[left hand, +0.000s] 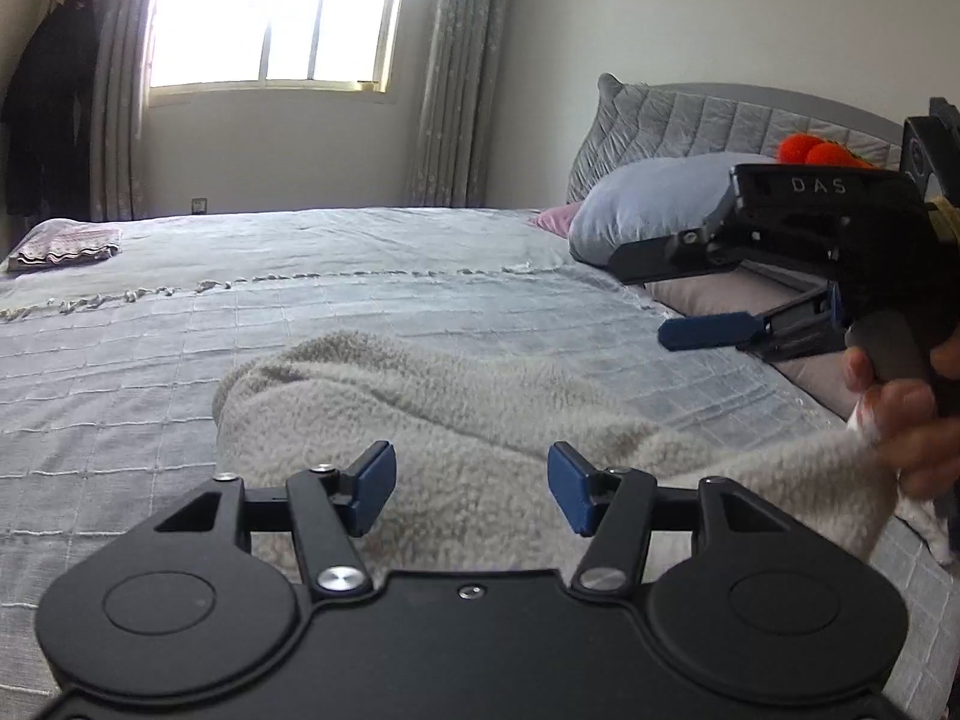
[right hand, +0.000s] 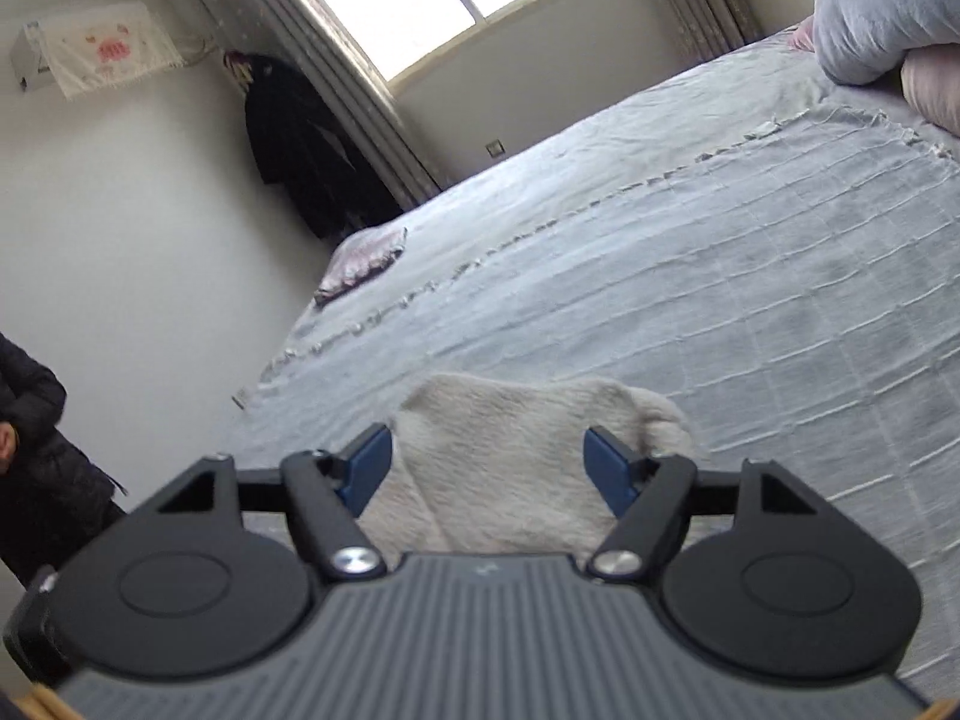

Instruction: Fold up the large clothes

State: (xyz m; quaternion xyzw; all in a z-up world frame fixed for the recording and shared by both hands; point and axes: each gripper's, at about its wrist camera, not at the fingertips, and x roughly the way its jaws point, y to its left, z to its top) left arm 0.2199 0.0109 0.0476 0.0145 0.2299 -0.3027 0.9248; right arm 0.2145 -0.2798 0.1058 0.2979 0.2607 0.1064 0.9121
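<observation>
I've got both tongs standing wide with nothing clamped: the left tongs [left hand: 472, 487] hover over the fleece [left hand: 456, 420], which lies bunched on the bed [left hand: 420, 276] at lower centre of the frame; the right tongs [right hand: 487, 463] hang above its near end. I judge I'm between folds. Next I must pick an edge with each and grip firmly, since thick pile slips.

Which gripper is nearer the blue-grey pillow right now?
Right. The right gripper hangs just in front of the blue-grey pillow; the left gripper sits farther back, over the fleece garment.
</observation>
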